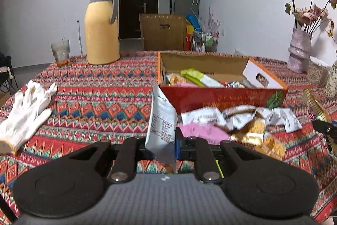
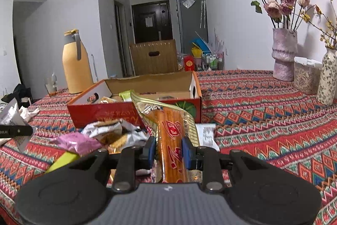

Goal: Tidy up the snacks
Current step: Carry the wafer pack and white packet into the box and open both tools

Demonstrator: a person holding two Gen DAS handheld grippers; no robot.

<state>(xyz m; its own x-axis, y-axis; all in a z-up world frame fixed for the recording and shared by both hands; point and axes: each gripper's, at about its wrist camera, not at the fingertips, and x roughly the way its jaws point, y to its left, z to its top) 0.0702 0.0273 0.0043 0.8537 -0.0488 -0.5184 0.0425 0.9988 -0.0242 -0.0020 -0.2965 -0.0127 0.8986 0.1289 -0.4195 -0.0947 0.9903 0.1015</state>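
My left claw [image 1: 163, 143] is clenched on a white snack packet [image 1: 162, 121], which stands up between its pads with the printed back panel facing me and its lower end hanging below the fingers. The packet is clear of the patterned surface [image 1: 94, 104] and sits just in front of the near left corner of the red cardboard box [image 1: 221, 98].

My right claw [image 2: 169, 153] is clenched on a long orange snack pack with a gold edge [image 2: 171, 140]. The pack runs lengthwise through the pads, its far end rising toward the box [image 2: 126, 113] and overlapping the box's front wall in this view.

The box stands open on the surface, with several packets already lying inside [image 1: 193, 77]. Between the box and my claws lies a loose heap of snacks [image 1: 231, 119]: silver-white wrappers, a pink packet [image 1: 200, 130] and golden ones, all touching or overlapping. From the right side, that heap [image 2: 109, 134] is to the left of my claw, and a small white packet [image 2: 207, 136] lies flat just to the right of it.

A white glove [image 1: 27, 115] lies well off to the left, a yellow thermos jug [image 1: 101, 28] stands beyond it, and vases of dried flowers [image 2: 284, 54] stand at the far right.
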